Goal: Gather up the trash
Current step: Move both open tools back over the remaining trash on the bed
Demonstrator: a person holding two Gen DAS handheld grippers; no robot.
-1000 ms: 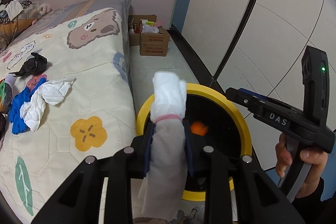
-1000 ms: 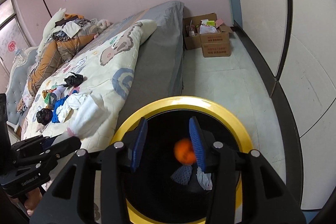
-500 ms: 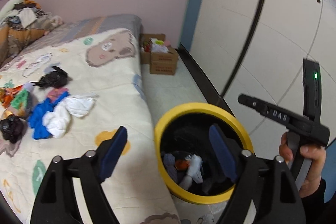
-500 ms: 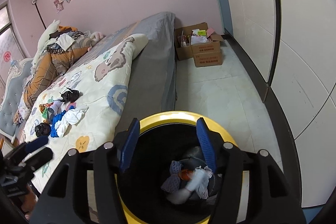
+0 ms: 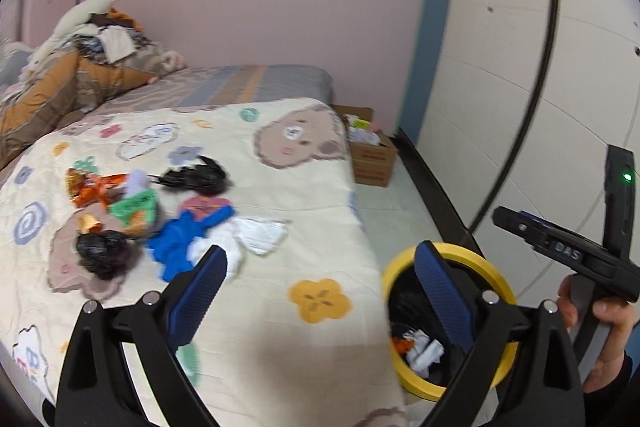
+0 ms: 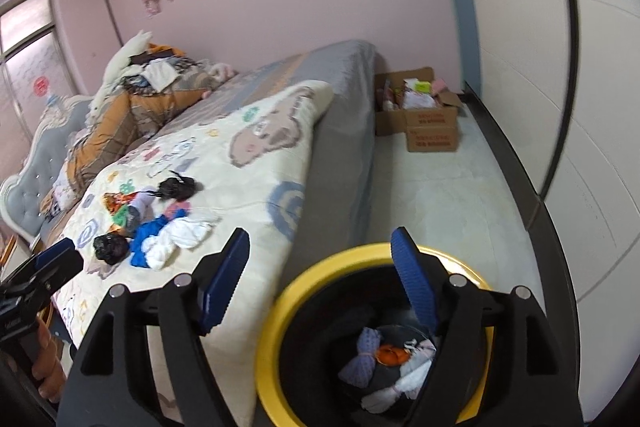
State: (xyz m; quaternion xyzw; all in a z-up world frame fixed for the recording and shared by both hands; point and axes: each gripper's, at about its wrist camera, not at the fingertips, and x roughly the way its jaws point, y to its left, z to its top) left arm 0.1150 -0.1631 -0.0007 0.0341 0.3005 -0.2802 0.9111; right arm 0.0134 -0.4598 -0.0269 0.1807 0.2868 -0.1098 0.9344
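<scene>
A: How were the left tongs (image 5: 320, 279) found?

B: Their jaws were seen spread wide with nothing between them, having just been opening. The same was noted of the right tongs (image 6: 320, 275): parted, empty, the jaws just opened further, and held over the yellow-rimmed bin (image 6: 280, 311).

A: And the trash itself?

B: Part of it was already seen in the bin: a bluish bundle, something orange and white crumpled pieces (image 6: 404, 379). The rest was left on the bed (image 5: 280, 227): a blue and white heap (image 5: 180, 247), two black crumpled bags (image 5: 100, 251) (image 5: 200, 177), and orange and green wrappers (image 5: 112, 199), lying close together on the patterned quilt. The bin was stood on the floor just beside the bed's edge.

A: Which step was judged to be in hand?

B: A drop was judged finished, and a return to the bed begun. For the next move, the left tongs would need to be carried over the heap, lowered and closed on one soft piece.
</scene>
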